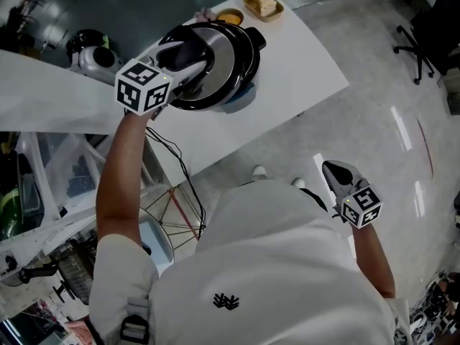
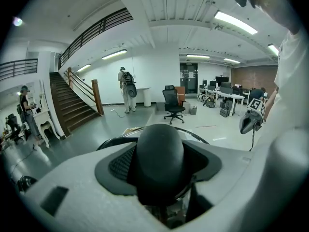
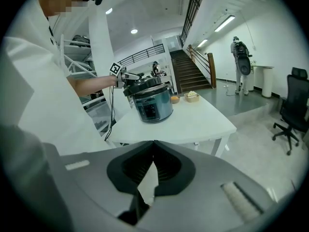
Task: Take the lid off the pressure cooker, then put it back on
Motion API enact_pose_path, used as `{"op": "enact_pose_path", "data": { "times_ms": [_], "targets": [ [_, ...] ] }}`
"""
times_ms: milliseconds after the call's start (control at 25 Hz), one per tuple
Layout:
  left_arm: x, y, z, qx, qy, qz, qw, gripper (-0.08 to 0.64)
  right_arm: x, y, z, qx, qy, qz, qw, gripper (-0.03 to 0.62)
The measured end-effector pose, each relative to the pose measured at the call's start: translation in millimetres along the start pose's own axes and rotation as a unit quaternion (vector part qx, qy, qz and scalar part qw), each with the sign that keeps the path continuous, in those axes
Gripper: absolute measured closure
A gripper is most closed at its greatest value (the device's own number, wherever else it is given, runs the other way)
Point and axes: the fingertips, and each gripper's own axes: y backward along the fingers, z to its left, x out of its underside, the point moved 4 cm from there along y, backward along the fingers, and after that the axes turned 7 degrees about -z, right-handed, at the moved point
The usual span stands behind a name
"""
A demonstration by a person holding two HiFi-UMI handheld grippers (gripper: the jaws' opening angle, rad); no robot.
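Observation:
A blue-grey pressure cooker (image 3: 153, 108) stands on the white table (image 1: 302, 63). Its steel lid (image 1: 223, 60) with a black rim lies over the pot, shifted slightly to the left; whether it rests on the pot I cannot tell. My left gripper (image 1: 190, 60) is shut on the lid's black knob (image 2: 159, 149), which fills the gap between the pads. My right gripper (image 1: 336, 171) hangs low at my right side, away from the table. In the right gripper view its tips (image 3: 153, 144) meet with nothing between them.
A small orange bowl (image 1: 230, 16) and a tray of food (image 1: 262, 4) sit at the table's far end behind the cooker. Cables (image 1: 172, 157) hang under the table's near edge. Cluttered shelves (image 1: 43, 192) stand to the left, and an office chair (image 1: 424, 34) at the far right.

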Motion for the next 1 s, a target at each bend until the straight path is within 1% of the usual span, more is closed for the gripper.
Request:
{"op": "enact_pose_path", "data": {
  "times_ms": [440,640,1000],
  "targets": [
    [-6,-33,5,0.025,-0.004,0.008,0.9996,0.275,1,5,-14,0.018,-0.009,-0.006,1.0,0.578],
    [-7,-46,7,0.034,-0.014,0.014,0.9992,0.275,2,7,-17,0.029,-0.014,-0.009,0.999,0.578],
    [-7,-52,8,0.051,-0.014,0.017,0.9984,0.275,6,14,-19,0.036,-0.02,-0.004,0.999,0.58]
  ]
}}
